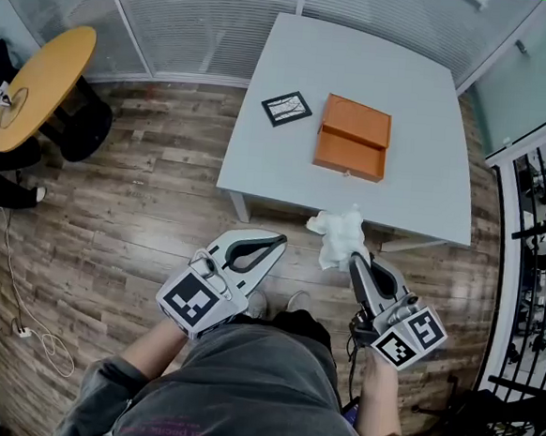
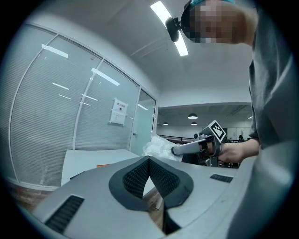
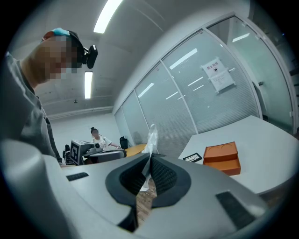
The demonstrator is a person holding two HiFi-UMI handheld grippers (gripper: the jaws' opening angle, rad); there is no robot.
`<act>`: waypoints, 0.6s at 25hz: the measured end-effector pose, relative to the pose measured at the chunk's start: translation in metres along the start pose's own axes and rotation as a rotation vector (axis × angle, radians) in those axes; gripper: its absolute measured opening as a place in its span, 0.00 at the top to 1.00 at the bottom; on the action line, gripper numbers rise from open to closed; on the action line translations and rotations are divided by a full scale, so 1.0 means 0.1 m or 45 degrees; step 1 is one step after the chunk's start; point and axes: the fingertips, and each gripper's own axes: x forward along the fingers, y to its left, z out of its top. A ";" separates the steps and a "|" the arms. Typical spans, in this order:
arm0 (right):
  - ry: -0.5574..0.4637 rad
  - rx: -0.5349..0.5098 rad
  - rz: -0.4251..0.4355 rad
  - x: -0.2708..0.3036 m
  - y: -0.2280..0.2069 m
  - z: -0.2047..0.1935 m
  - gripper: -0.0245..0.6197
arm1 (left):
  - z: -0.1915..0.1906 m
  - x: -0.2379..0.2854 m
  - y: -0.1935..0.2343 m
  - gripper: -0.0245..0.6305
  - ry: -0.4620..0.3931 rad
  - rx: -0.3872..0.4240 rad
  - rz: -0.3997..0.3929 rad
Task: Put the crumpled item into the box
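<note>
The crumpled white item hangs in the air just off the near edge of the grey table, with my right gripper shut on its lower part. In the right gripper view a thin white strip of the crumpled item sticks up from the right gripper's closed jaws. The orange box lies open on the table; the box is to the right of those jaws. My left gripper is shut and empty, held level to the left. From the left gripper I see the item ahead.
A black-framed card lies on the table left of the box. A round yellow table stands far left, above a loose cable on the wooden floor. A black railing runs along the right. Glass walls stand behind the table.
</note>
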 end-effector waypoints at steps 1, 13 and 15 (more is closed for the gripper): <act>0.002 0.001 0.002 0.01 -0.01 0.00 0.95 | -0.01 0.01 0.01 0.94 0.006 -0.003 0.002; 0.016 0.033 0.052 0.13 -0.48 0.10 0.95 | -0.03 0.48 0.19 0.94 0.045 -0.010 0.037; 0.016 0.038 0.060 0.14 -0.62 0.15 0.95 | 0.00 0.63 0.21 0.94 0.039 -0.009 0.040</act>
